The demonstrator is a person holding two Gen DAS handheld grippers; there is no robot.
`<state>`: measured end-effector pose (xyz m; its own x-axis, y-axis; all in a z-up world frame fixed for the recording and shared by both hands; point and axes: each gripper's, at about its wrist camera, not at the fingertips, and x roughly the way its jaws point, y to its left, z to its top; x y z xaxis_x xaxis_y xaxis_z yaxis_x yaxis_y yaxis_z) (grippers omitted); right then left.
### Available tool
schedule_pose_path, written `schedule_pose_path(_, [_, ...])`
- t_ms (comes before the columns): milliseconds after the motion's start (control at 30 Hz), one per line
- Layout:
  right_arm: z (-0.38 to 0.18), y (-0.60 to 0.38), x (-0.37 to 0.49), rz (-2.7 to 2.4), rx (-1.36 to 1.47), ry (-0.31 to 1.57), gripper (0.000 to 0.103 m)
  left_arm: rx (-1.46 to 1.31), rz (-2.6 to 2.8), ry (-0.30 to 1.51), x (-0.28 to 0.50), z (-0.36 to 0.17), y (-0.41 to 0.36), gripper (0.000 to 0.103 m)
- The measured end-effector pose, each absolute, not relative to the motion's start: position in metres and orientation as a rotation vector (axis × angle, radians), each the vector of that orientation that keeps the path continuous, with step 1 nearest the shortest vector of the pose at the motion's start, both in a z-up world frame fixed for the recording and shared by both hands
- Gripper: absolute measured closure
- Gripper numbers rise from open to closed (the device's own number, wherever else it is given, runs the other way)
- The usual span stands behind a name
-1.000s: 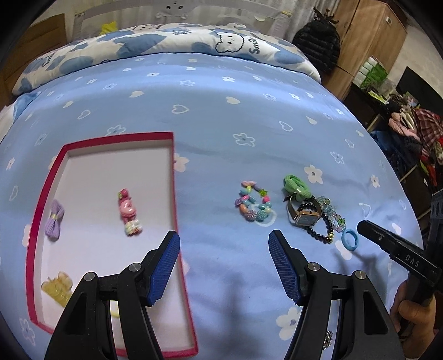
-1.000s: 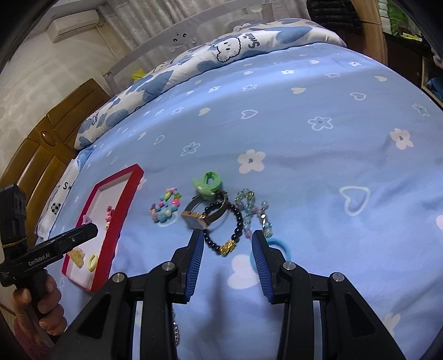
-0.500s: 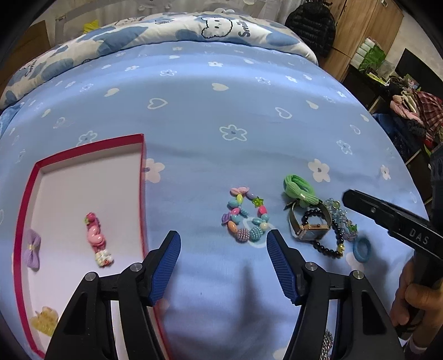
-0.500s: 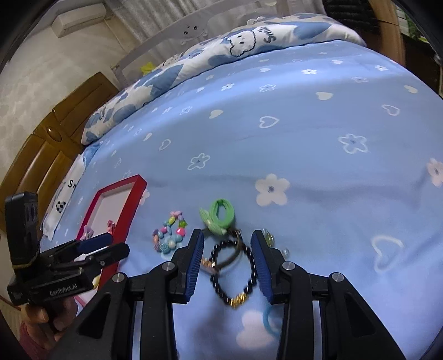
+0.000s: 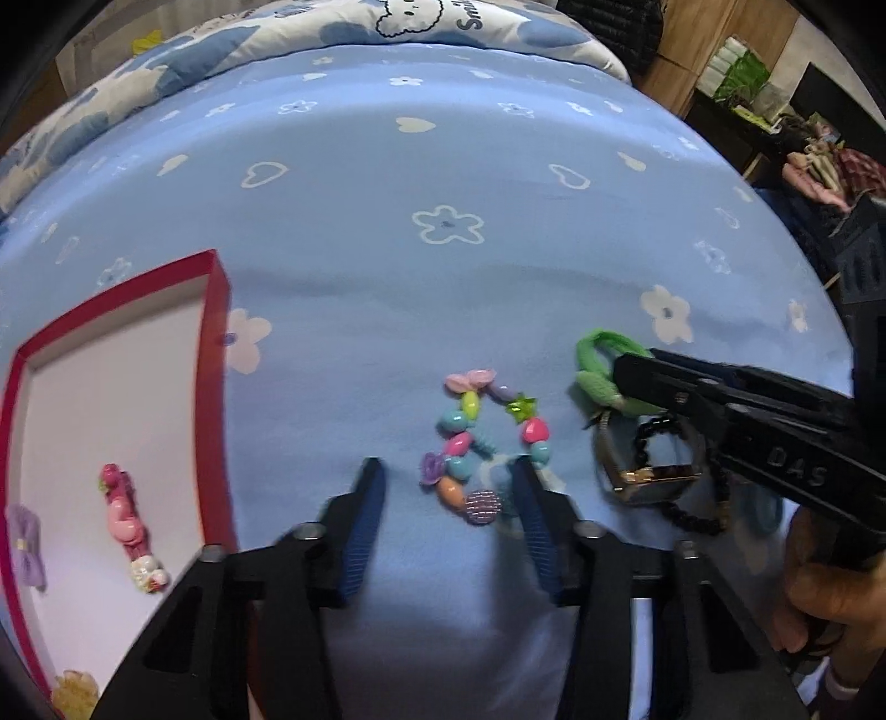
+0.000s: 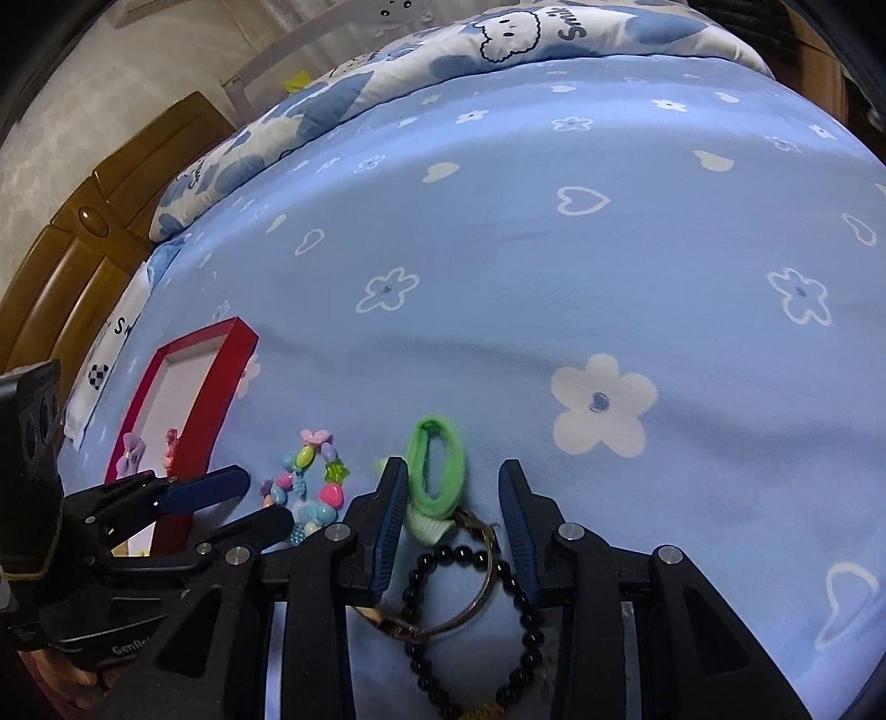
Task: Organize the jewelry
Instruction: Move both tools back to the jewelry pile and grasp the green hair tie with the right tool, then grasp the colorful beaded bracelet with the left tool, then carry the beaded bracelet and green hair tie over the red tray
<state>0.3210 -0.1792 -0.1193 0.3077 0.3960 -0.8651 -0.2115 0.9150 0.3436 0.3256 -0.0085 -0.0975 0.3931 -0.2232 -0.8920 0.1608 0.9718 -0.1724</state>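
Note:
A colourful bead bracelet [image 5: 482, 443] lies on the blue bedspread; my left gripper [image 5: 448, 498] is open and straddles its near part. It also shows in the right wrist view [image 6: 310, 482]. My right gripper [image 6: 454, 498] is open around a green hair tie [image 6: 437, 465], with a gold watch [image 6: 443, 615] and a black bead bracelet [image 6: 470, 620] lying between its arms. The watch [image 5: 648, 482] and green tie [image 5: 598, 365] show beside the right gripper in the left wrist view. The red-rimmed tray [image 5: 219, 332] holds a pink clip [image 5: 124, 515], a purple bow [image 5: 25, 545] and a yellow clip [image 5: 75, 692].
A quilt with a cartoon print [image 6: 498, 39] lies at the far end of the bed. A wooden headboard [image 6: 83, 238] is on the left. Wardrobes and clutter [image 5: 775, 111] stand off the bed's right side. A blue hair tie [image 5: 767, 507] lies behind the right gripper.
Both grippers moved forward and down: the left from beside the tray onto the colourful bracelet, the right over the watch and black bracelet to the green hair tie. Both stayed open.

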Motion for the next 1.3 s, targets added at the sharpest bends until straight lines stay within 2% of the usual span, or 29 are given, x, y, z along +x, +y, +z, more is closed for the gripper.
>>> schedule_pose_path(33, [-0.120,-0.179,0.322,0.410,0.181,1.193,0.083,-0.077,-0.263,1.143,0.326,-0.098,-0.009,0.078])
schedule_pose_path(167, [-0.116,-0.175,0.319,0.406,0.162,1.178,0.097,-0.056,-0.273,1.131,0.326,-0.101,-0.012,0.095])
schedule_pose_path(467, [-0.096,-0.190,0.306,0.392,0.227,1.119,0.098,-0.101,-0.279,1.065,0.312,-0.092,-0.004,0.096])
schedule_pose_path(1067, [-0.053,-0.181,0.265,0.447,0.307,1.044,0.098,-0.162,-0.253,0.880,0.229,-0.013,0.044,0.096])
schedule_pose_path(1300, [-0.047,-0.158,0.252,0.495,0.295,1.044,0.098,-0.189,-0.207,0.847,0.197,0.000,0.077,0.096])
